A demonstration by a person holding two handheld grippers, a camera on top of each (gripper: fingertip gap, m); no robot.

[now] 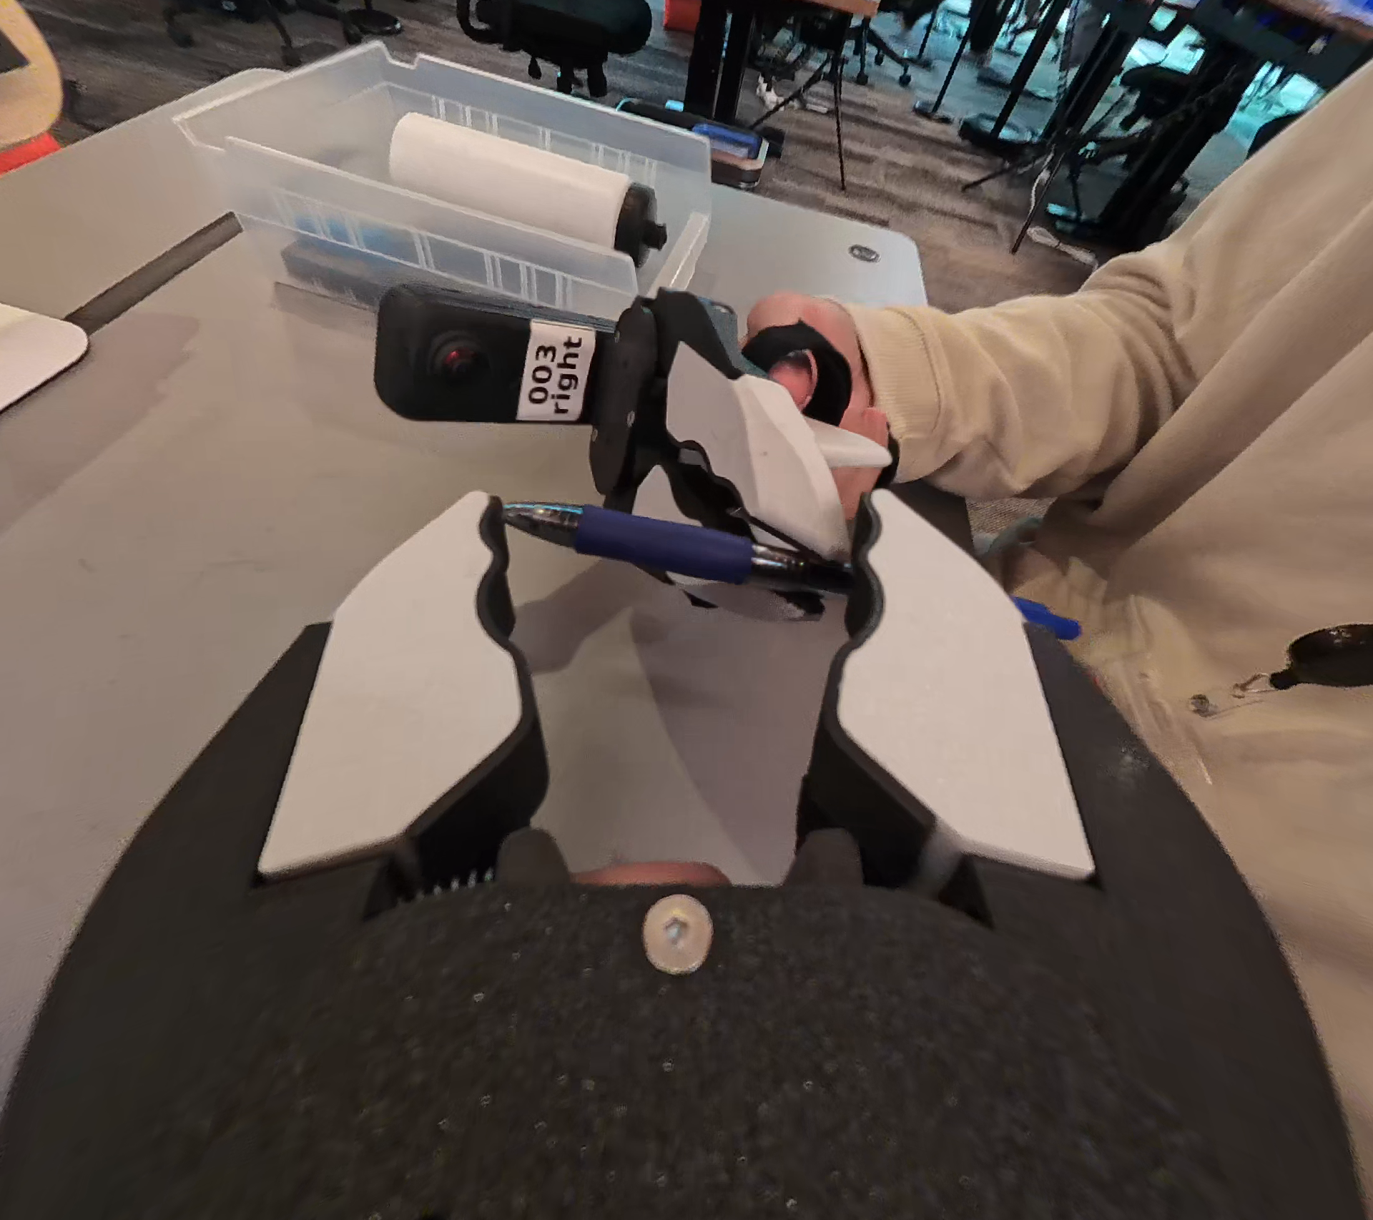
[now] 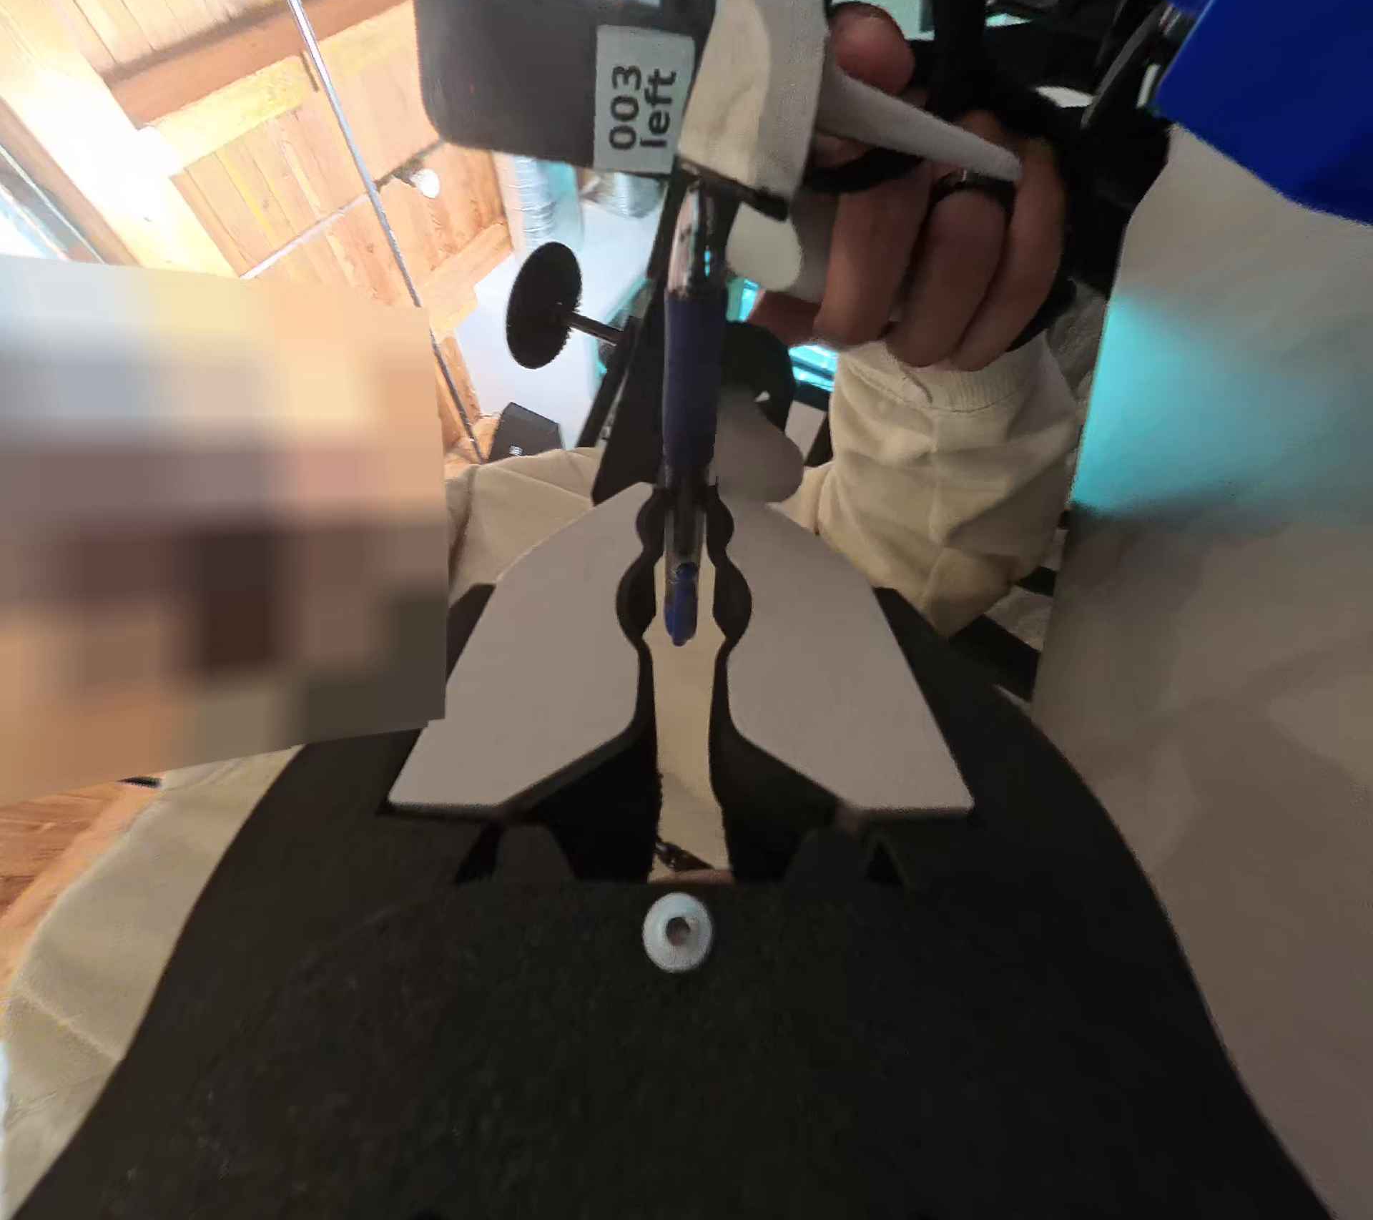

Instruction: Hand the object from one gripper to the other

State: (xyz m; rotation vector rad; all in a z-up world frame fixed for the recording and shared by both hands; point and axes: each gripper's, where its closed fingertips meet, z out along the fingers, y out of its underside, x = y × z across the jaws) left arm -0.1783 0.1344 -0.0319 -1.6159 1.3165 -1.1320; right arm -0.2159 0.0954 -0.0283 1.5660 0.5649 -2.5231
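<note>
Above the grey table, the right gripper was clamped on a blue-gripped pen, whose tip lay between the spread fingers of the left gripper.

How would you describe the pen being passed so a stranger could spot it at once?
Start at the grey table with the clear plastic bin. Nearer than the bin, the right gripper holds a slim pen in the air. Its blue rubber grip and silver tip set it apart from the white roll.
</note>
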